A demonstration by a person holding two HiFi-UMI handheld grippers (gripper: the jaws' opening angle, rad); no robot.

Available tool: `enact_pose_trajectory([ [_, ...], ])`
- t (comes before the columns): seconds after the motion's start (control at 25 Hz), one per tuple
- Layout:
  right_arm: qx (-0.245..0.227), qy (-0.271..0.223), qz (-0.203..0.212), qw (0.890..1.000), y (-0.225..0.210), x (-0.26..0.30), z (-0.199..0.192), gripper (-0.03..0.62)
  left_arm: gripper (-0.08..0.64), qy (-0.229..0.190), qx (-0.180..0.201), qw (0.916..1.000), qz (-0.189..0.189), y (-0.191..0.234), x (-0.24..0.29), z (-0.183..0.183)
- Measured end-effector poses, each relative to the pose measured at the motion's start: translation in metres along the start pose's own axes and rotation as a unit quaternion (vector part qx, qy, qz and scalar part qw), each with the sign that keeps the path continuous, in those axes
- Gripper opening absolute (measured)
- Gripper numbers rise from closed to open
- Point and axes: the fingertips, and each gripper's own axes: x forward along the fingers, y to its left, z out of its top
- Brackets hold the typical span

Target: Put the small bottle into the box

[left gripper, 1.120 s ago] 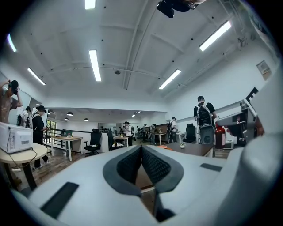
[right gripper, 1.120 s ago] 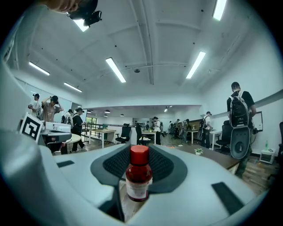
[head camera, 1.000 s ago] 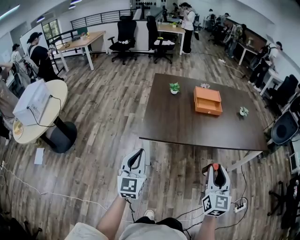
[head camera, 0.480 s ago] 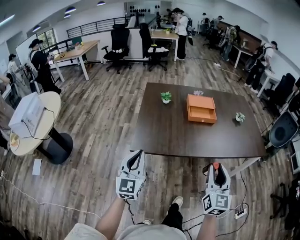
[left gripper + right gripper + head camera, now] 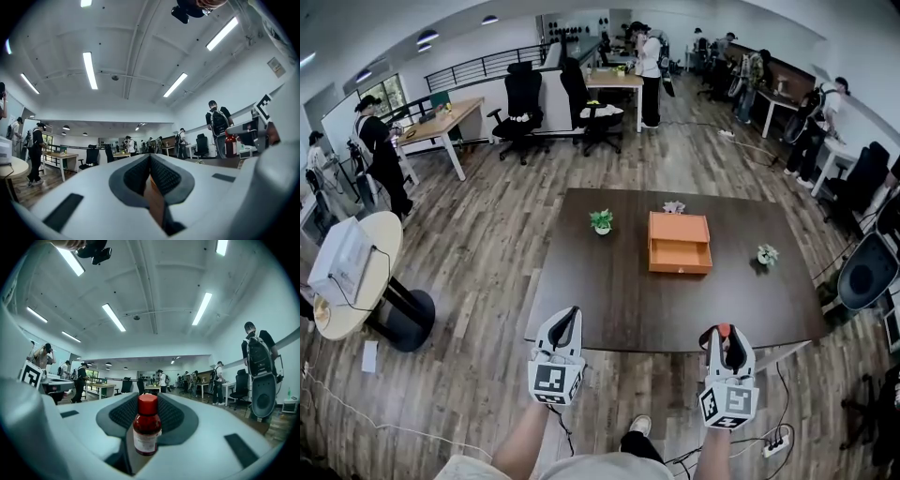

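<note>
Since the right gripper's [image 5: 726,337] half-closed jaws pinch the small bottle [image 5: 147,427] by its body, it likely handles light, rigid and slippery; the left gripper [image 5: 565,323] is closed, empty.

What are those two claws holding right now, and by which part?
The right gripper clamps a small red bottle by the sides of its body, cap upward. The left gripper is shut and empty.

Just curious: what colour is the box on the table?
The box is orange, clearest in the head view.
</note>
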Motion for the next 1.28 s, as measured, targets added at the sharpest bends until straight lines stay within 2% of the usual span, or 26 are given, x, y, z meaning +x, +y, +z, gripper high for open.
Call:
enact_pose_trajectory([
  [0.32, 0.015, 0.015, -0.003, 1.000, -0.057, 0.043, -0.020, 0.127, 0.003, 0.012, 0.010, 0.9999, -0.007, -0.034, 0.073, -0.012],
  [0.72, 0.021, 0.023, -0.027, 0.999, -0.129, 0.075, -0.036, 0.127, 0.003, 0.020, 0.009, 0.9994, -0.028, -0.078, 0.151, -0.025],
  [1.08, 0.027, 0.019, -0.059, 0.998, -0.198, 0.093, -0.037, 0.127, 0.003, 0.006, 0.002, 0.9990, -0.044, -0.114, 0.216, -0.016],
  [1.28, 0.036, 0.011, -0.056, 0.998, -0.217, 0.110, -0.035, 0.127, 0.003, -0.005, 0.017, 0.9989, -0.043, -0.125, 0.237, -0.008],
])
